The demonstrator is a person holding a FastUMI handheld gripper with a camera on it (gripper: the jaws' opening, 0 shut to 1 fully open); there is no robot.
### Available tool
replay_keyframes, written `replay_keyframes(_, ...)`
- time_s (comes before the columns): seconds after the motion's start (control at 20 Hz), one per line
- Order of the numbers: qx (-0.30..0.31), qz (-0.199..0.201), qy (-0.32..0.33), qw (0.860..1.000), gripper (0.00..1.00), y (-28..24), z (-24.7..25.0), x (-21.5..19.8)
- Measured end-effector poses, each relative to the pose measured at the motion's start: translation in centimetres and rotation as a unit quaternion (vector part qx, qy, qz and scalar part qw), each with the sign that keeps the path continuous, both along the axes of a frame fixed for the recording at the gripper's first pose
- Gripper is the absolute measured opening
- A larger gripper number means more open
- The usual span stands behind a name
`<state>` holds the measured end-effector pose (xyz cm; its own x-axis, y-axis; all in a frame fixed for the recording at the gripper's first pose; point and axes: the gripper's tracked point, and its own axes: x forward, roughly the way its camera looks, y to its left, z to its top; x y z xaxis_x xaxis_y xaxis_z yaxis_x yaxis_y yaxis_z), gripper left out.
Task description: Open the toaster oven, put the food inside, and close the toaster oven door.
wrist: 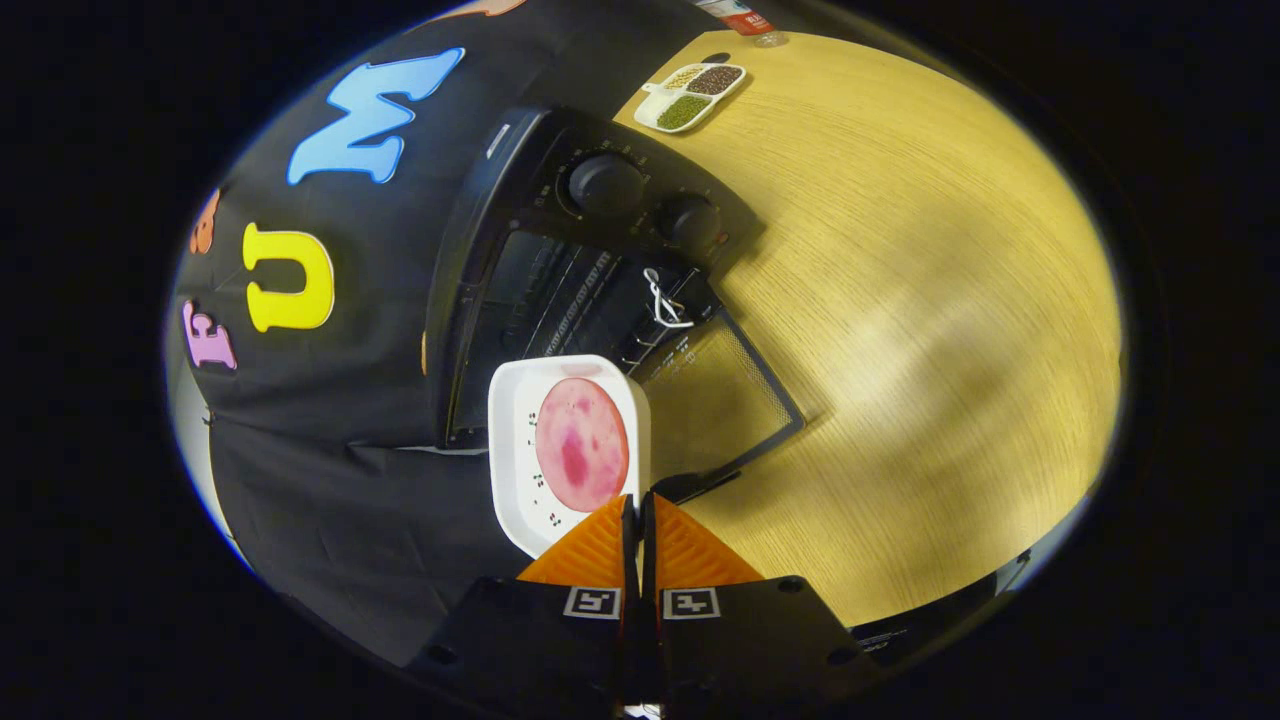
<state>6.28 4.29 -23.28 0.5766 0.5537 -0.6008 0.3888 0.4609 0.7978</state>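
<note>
Clamped together on the near rim of a white tray point(515, 470), the claw point(640, 510) has both fingers pressed against that edge with barely a slit between them. On the tray lies the food, a round pink slice point(582, 443), flat and roughly centred. Just beyond the tray stands the toaster oven point(560, 250), its door point(715, 400) already dropped open onto the wooden worktop point(900, 300), its dark cavity and wire rack facing the tray's far edge. Two knobs sit on the oven's control panel, and a small white tie hangs near the hinge side.

The step in hand looks like the insertion. To do it well, the tray should be kept level so the slice does not slide, lined up square with the opening, and carried over the lowered door without brushing it, then slid onto the rack rather than dropped. Since the grip is only on one rim, the far end may sag, so a slow advance seems wise.

As for pose, the claw points along the tray toward the cavity, rolled well over relative to the worktop, with the tray held out ahead of the fingertips. A divided dish point(692, 95) of grains rests well apart, beyond the oven.
</note>
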Motion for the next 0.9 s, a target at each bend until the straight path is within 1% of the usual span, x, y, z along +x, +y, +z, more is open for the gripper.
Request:
replay_keyframes(0.25, 0.008, -0.043, 0.005, 0.999, 0.02, 0.3, -1.2, 3.5)
replay_keyframes(0.4, 0.008, -0.083, 0.009, 0.996, 0.02, 0.1, -1.7, 5.6)
replay_keyframes(0.7, 0.056, -0.143, 0.022, 0.988, 0.02, 1.9, -1.8, 9.7)
replay_keyframes(0.8, 0.06, -0.172, 0.021, 0.983, 0.02, 2.1, -1.7, 11.0)
replay_keyframes(0.9, 0.049, -0.214, 0.016, 0.975, 0.02, 1.7, -1.7, 12.2)
